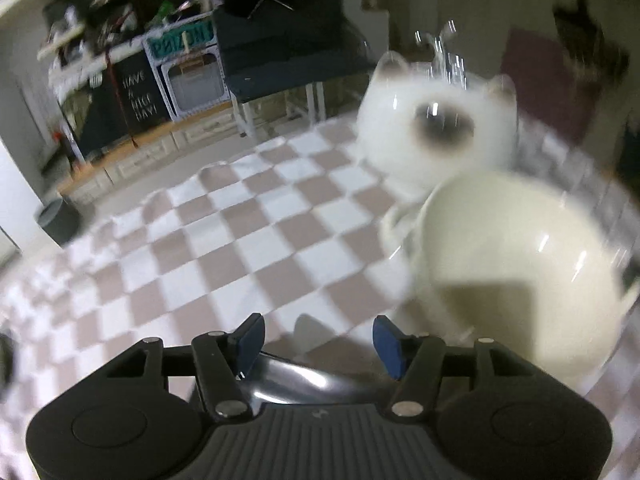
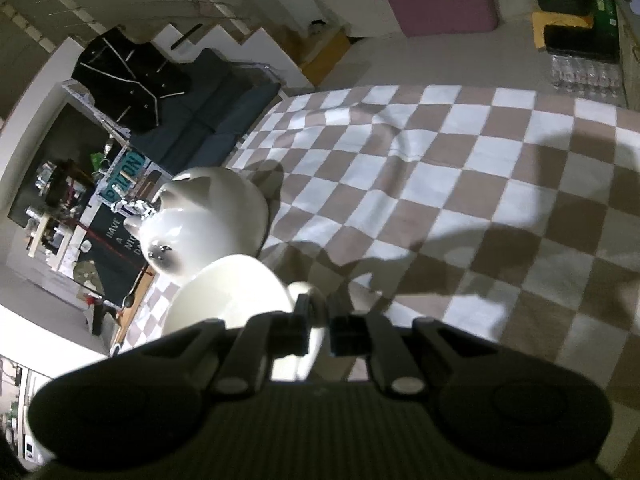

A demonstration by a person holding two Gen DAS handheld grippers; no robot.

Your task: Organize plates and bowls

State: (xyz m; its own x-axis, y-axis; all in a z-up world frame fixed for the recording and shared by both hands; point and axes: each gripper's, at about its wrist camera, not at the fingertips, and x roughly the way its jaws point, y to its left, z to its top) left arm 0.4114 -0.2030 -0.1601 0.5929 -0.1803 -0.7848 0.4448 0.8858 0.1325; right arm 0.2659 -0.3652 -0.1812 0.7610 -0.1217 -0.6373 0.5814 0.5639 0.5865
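Note:
A white cat-faced bowl (image 1: 436, 128) stands on the checkered cloth (image 1: 224, 240) at the upper right of the left wrist view. In front of it a plain cream bowl (image 1: 516, 260) tilts, blurred. My left gripper (image 1: 320, 336) is open over the cloth to the left of the cream bowl, with nothing between its blue pads (image 1: 252, 336). In the right wrist view my right gripper (image 2: 320, 328) is shut on the near rim of the cream bowl (image 2: 228, 292). The cat-faced bowl (image 2: 208, 212) sits just beyond it.
The checkered cloth (image 2: 440, 200) spreads wide to the right of the bowls, with folds near its far edge. Past that edge lie a dark blue sofa (image 2: 216, 108), a chalkboard sign (image 1: 136, 92), a grey bin (image 1: 60, 220) and a pack of bottles (image 2: 584, 72).

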